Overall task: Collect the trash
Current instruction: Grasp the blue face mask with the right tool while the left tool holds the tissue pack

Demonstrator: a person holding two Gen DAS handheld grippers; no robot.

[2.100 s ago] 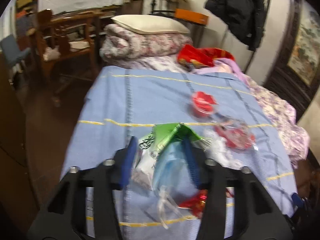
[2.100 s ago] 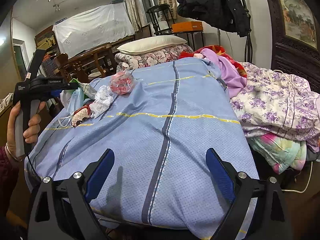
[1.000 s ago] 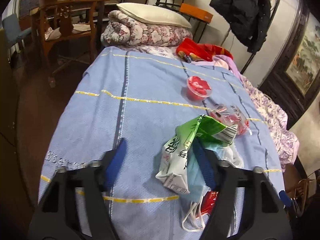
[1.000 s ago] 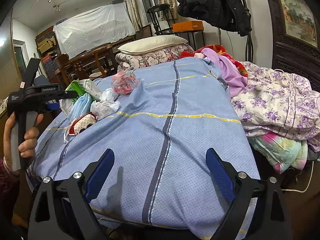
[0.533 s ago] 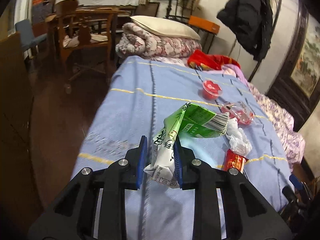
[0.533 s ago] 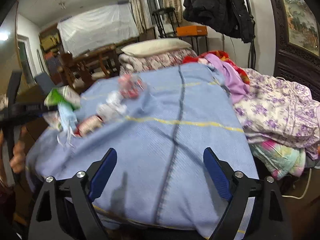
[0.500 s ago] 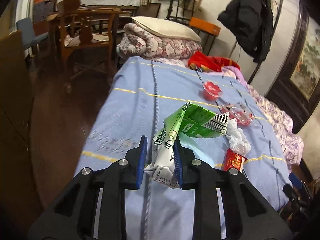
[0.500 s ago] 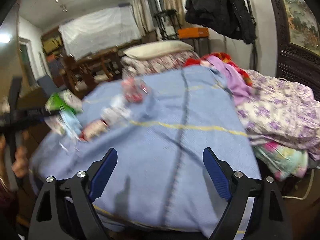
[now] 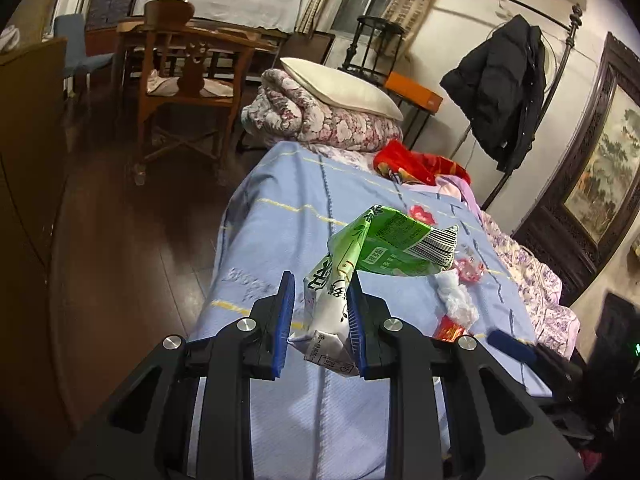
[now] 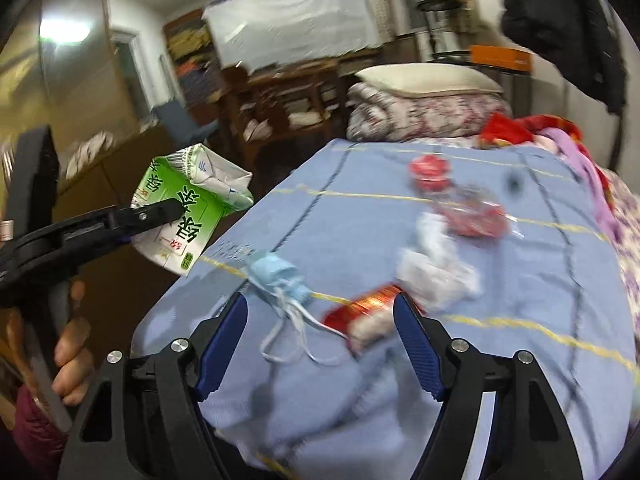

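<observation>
My left gripper (image 9: 320,312) is shut on a crumpled green and white carton (image 9: 384,244) and holds it up beside the bed's left edge. The right wrist view shows that carton (image 10: 188,204) in the air, with a hand (image 10: 68,344) on the left gripper's handle. On the blue bedcover (image 10: 360,208) lie a blue face mask (image 10: 276,276), a red wrapper (image 10: 360,312), a crumpled white tissue (image 10: 436,268), a clear pack with red inside (image 10: 476,216) and a red cup (image 10: 428,170). My right gripper (image 10: 320,308) hovers over the mask's straps and the wrapper. Its jaws are closing and press on nothing.
A folded floral quilt (image 9: 320,120) with a pillow (image 9: 340,88) lies at the bed's head. A wooden chair (image 9: 188,88) stands on the dark floor (image 9: 120,240) to the left. A black coat (image 9: 504,88) hangs at the back right, and floral cloth (image 9: 532,280) drapes the right side.
The left gripper shut on the carton and lifted it off the bed toward the left edge; the mask stayed on the cover. The right gripper swung left over the trash and its jaws narrowed.
</observation>
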